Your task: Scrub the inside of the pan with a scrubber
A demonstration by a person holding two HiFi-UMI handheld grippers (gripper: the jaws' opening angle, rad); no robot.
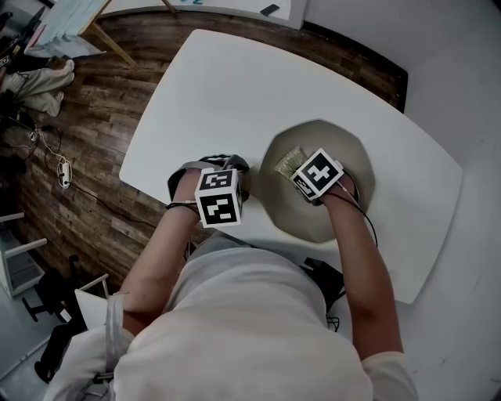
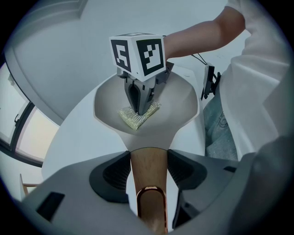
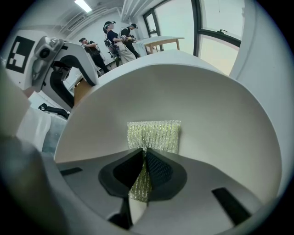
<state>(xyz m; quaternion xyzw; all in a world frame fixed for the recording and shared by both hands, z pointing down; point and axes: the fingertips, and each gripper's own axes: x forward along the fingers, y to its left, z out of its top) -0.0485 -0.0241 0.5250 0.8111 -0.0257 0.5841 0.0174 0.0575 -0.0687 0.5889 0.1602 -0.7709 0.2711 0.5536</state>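
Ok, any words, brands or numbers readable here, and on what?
No readable text.
On pan and scrubber: nothing.
Cubes on left gripper and right gripper: square markers only, no letters.
Teal print on the white board at the head view's top edge: too small to read.

Pale round pan on the white counter, glittery yellow-green scrubber creased against its inside.
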